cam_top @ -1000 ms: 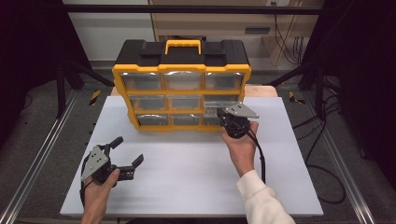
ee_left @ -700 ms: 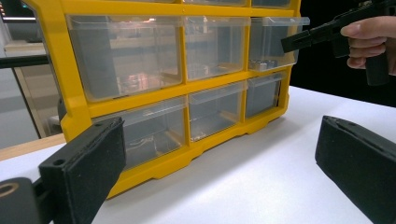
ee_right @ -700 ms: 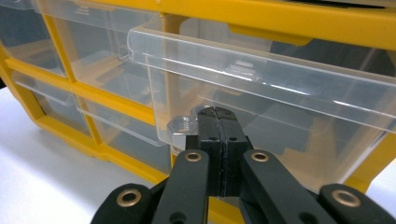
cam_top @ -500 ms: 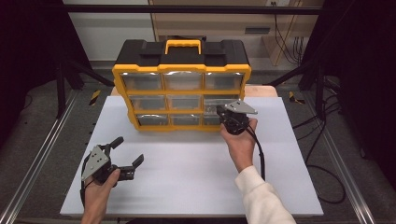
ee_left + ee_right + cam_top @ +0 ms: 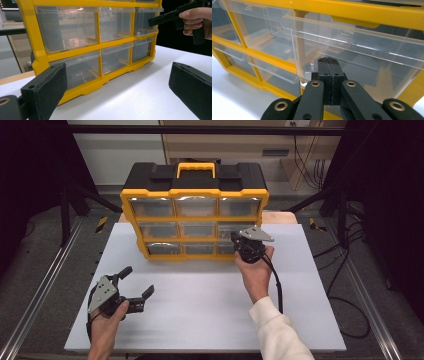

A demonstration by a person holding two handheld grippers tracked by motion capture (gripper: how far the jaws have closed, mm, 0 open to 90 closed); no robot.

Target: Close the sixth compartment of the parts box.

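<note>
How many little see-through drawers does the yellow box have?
9 drawers in the yellow box, in three rows of three: top row, middle row and bottom row. The right gripper partly covers the right-hand ones lower down.

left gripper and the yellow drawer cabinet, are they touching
Apart. The high view shows the left gripper out on the white table, with bare tabletop between its open fingers and the yellow drawer cabinet.

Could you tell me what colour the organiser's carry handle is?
Yellow; the carry handle shows best in the high view.
</note>
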